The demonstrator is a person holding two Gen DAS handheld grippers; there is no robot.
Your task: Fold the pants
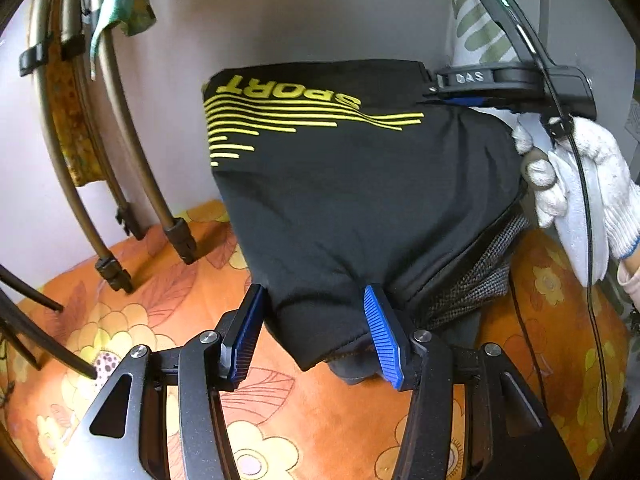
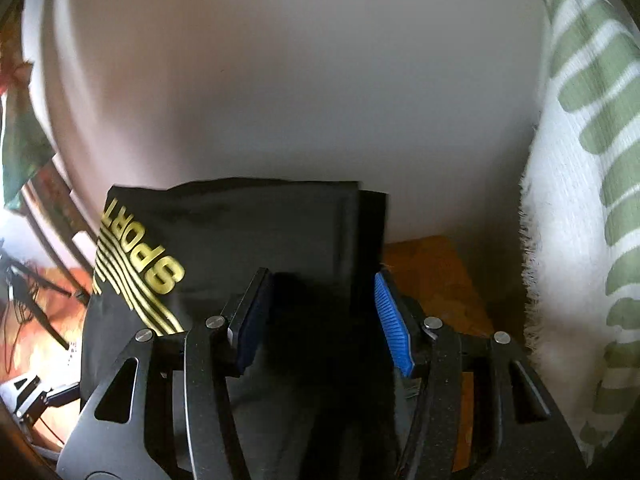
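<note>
Both grippers, left (image 1: 314, 332) and right (image 2: 324, 316), stand apart around the pants' (image 1: 360, 184) edges, unclamped; fold could slump or the mesh liner (image 1: 476, 276) snag.

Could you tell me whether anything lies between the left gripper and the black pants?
Nothing visible does. The left gripper is already at the black pants, whose near edge sits between its blue pads over the floral bedsheet.
</note>
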